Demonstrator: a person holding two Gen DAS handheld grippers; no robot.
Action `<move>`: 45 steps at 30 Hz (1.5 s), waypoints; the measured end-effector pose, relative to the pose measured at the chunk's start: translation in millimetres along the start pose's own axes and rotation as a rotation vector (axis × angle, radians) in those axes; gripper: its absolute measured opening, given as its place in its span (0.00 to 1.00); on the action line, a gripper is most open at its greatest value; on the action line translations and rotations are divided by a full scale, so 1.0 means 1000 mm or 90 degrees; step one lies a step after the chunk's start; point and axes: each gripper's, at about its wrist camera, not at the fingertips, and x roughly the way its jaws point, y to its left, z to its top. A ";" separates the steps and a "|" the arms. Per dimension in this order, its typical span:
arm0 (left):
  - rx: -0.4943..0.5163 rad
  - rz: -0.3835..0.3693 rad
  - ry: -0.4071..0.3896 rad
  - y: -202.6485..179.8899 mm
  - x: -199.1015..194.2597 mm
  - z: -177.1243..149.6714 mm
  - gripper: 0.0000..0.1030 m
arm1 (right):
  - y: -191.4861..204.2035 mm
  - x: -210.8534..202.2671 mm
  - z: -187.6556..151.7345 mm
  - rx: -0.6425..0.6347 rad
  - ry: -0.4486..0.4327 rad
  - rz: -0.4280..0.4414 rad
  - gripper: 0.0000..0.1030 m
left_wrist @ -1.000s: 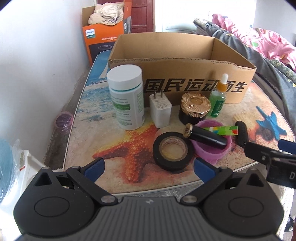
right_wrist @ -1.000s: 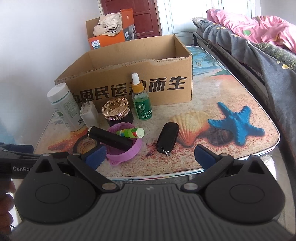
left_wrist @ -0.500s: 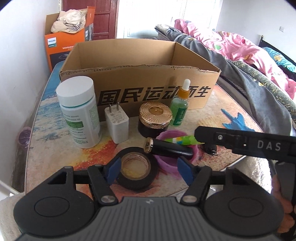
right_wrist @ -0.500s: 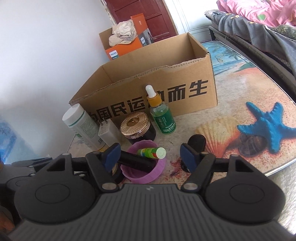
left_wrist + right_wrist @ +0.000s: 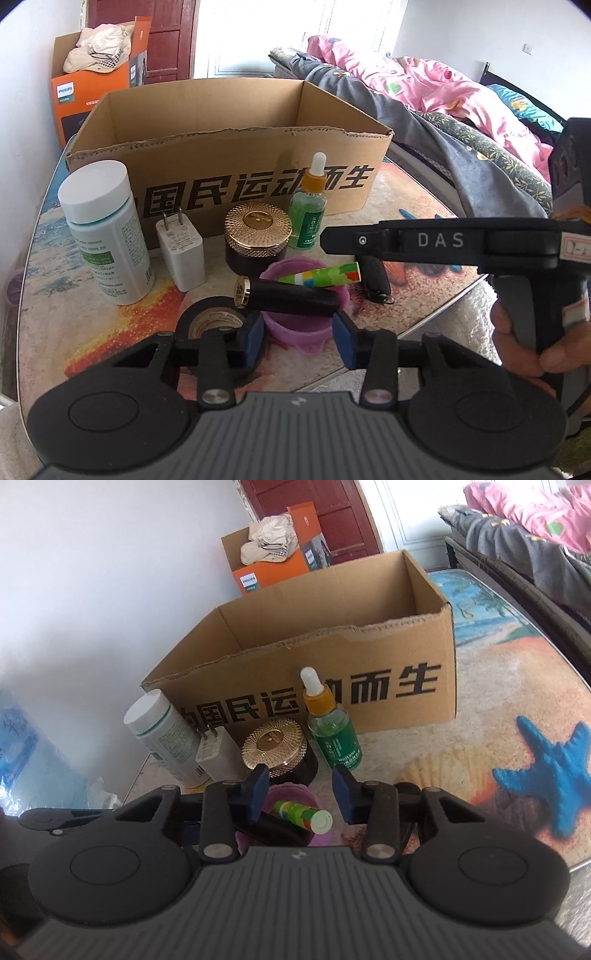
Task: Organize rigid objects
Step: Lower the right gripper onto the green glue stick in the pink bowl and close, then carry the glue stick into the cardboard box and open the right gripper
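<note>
Above counter (image 5: 424, 206), both grippers hovering at purple cup (image 5: 295, 328), 6 o'clock of cardboard box (image 5: 221, 162). Left gripper (image 5: 298, 334) and right gripper (image 5: 299, 794): jaws just closing, half-narrowed, gripping nothing. Advice: be centring pads on black tube (image 5: 288, 297) before squeezing, avoiding collision.

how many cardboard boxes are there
2: the open brown cardboard box behind the bottles on the table, and the orange Philips box beyond it by the door. Others may be hidden.

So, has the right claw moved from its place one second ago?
Yes. The right claw has come forward toward the brown cardboard box and now hovers over the purple plastic cup; its jaws have just been closing, gripping nothing yet.
</note>
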 end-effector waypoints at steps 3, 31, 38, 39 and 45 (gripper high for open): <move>0.025 0.014 -0.018 -0.005 -0.003 0.002 0.39 | -0.010 0.001 -0.006 0.044 0.004 0.000 0.37; 0.192 0.032 -0.022 -0.033 0.035 0.025 0.38 | -0.040 0.017 -0.002 0.162 0.017 0.116 0.14; 0.178 0.025 -0.032 -0.028 0.036 0.032 0.21 | -0.035 0.012 0.009 0.135 0.017 0.118 0.14; 0.176 0.022 -0.035 -0.028 0.035 0.033 0.21 | -0.032 0.008 0.011 0.127 0.017 0.117 0.14; 0.167 0.022 -0.070 -0.028 0.012 0.037 0.21 | -0.010 -0.011 0.028 0.073 0.011 0.114 0.14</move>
